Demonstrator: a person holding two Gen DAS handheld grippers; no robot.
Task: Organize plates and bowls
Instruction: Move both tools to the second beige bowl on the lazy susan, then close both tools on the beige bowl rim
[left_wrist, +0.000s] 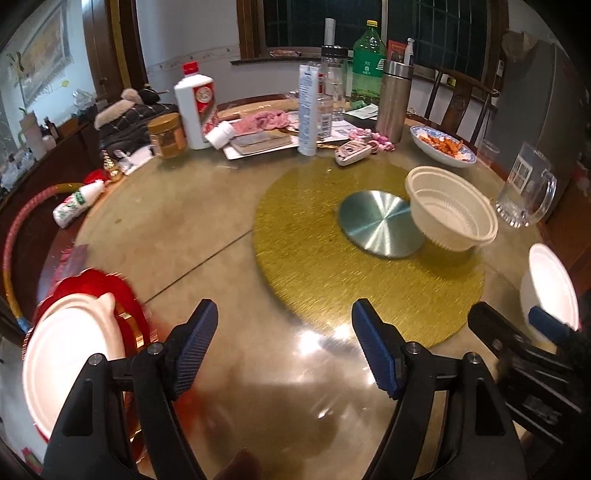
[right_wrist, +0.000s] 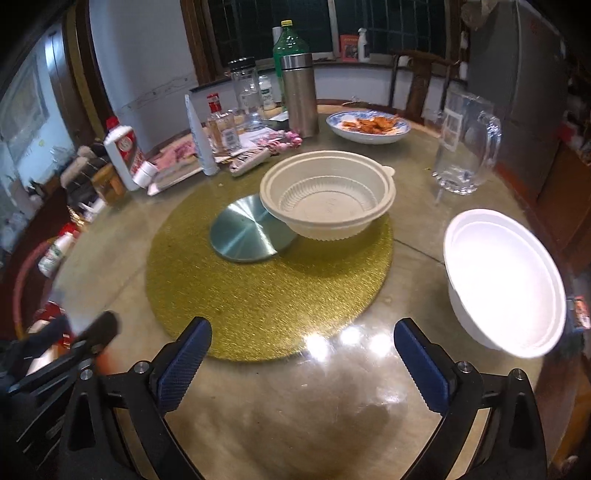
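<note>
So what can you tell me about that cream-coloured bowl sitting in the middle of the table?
The cream bowl looks like thin disposable plastic, with a stepped double rim, a small tab on the rim's far right, and fine ribbing around its lower wall and inner base. It is empty. It sits tilted, one side propped on the edge of the round brushed-metal disc, the other on the gold mat at the table's centre. No gripper touches it.

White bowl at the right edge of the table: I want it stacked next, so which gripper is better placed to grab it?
Right. The white bowl sits just beside the right gripper, whose jaws are wide open and empty. The left gripper is further away, near the red plate.
</note>
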